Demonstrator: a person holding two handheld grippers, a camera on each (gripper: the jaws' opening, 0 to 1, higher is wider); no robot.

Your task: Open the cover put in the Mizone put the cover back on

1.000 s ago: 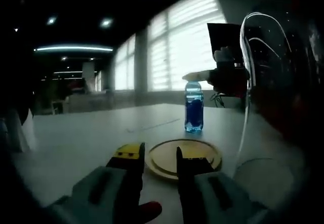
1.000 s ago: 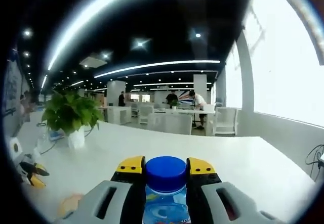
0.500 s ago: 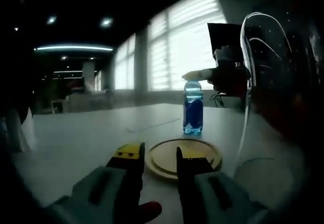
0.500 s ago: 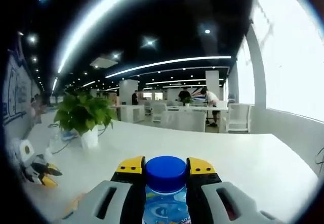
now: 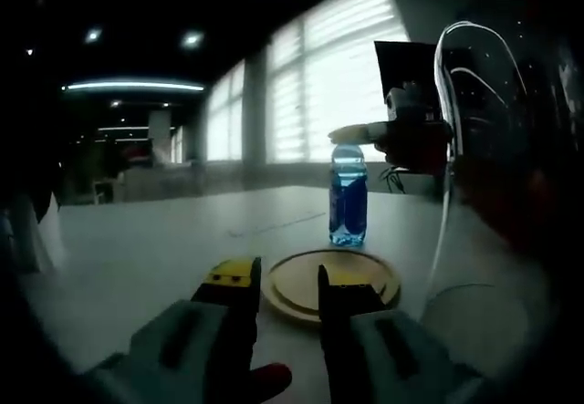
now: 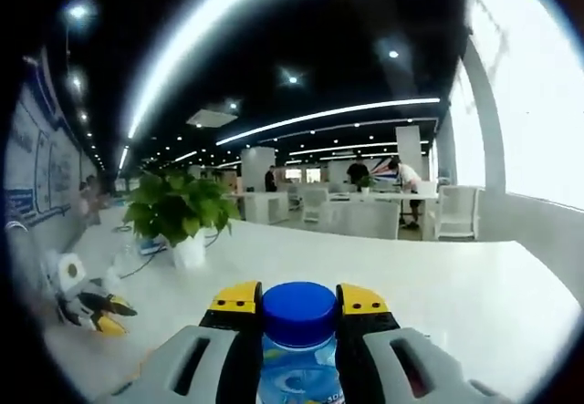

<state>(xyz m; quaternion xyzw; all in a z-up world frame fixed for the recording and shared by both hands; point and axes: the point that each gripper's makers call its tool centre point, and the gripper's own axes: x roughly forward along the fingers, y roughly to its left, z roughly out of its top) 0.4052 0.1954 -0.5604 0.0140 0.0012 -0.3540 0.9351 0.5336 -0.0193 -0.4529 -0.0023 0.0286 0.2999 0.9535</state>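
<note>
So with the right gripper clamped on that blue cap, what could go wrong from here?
The right gripper grips only the cap of the bottle; a twist could spin or tip the whole bottle, since the left gripper sits apart, over the yellow plate. A white cable hanging close by might snag.

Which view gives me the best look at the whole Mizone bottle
The left gripper view: the Mizone bottle shows top to bottom, upright on the white table behind the yellow plate, the right tool at its top. The right gripper view has just its blue cap and shoulder between the jaws.
</note>
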